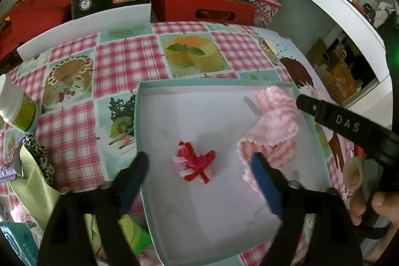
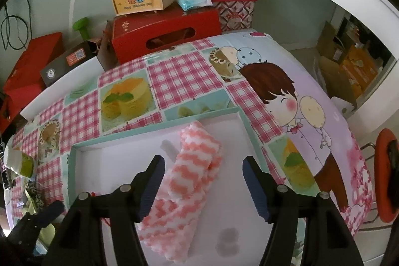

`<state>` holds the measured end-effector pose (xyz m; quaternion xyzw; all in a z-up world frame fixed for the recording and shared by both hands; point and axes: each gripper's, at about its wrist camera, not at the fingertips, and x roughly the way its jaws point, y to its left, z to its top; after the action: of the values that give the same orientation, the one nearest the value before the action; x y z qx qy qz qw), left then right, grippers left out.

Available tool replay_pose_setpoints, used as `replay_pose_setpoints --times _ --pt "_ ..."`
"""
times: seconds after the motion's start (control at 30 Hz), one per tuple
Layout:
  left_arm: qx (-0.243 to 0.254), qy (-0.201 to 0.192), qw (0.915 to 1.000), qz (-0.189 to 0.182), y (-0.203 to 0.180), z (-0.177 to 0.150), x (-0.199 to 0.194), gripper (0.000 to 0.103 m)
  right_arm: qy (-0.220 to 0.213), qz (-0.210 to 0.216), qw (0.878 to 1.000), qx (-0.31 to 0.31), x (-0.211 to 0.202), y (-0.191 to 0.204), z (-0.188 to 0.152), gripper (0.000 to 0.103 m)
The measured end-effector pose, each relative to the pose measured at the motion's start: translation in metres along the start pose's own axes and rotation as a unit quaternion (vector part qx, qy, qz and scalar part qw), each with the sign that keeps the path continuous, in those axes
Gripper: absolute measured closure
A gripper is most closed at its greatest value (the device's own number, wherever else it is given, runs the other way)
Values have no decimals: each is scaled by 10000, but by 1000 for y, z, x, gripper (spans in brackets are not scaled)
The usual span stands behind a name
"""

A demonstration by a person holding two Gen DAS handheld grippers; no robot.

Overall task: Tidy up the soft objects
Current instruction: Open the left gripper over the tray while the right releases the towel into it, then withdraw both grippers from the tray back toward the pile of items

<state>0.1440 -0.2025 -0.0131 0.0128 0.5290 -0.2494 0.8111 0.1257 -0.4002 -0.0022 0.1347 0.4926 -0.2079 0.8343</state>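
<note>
Both hand-held grippers hover with jaws spread and empty over a white, teal-rimmed box (image 1: 138, 116) on a patterned tablecloth (image 1: 124, 59). Beneath the left gripper (image 1: 199, 163) lies a red-and-pink pipe-cleaner ornament (image 1: 195, 165); beneath the right gripper (image 2: 203, 166), a pink-and-white fuzzy cloth (image 2: 194, 166).

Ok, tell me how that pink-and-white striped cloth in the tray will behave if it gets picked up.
The pink-and-white cloth lies crumpled in soft folds in the tray, so it will probably droop and unfold when lifted by one edge. Its fluffy, ribbed pile suggests it is light and not slippery. It should not roll; pushed, it would likely bunch up.
</note>
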Motion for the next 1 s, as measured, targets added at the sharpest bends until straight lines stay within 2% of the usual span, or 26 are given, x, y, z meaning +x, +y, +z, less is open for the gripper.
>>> replay_pose_setpoints --times 0.17,0.3,0.33,0.4,0.53,0.77,1.0 --pt "-183 -202 9996 74 11 3 -9 10 23 -25 10000 -11 2 1 0 31" --pt "-447 -451 9970 435 29 6 -13 3 67 -43 9999 -66 4 4 -1 29" --pt "-511 -494 9961 527 34 6 -13 3 75 -45 9999 -112 4 6 -2 24" --pt "-615 -501 9950 614 42 7 -13 3 77 -54 9998 -197 6 10 -2 0" --pt "-830 -463 9933 664 56 9 -12 3 147 -69 9992 -362 10 17 -4 0" --pt "-822 -473 9932 678 56 8 -11 3 164 -84 9992 -348 13 17 -7 0" --pt "-861 -432 9943 450 60 8 -16 3 20 -57 9992 -398 7 22 -4 0"
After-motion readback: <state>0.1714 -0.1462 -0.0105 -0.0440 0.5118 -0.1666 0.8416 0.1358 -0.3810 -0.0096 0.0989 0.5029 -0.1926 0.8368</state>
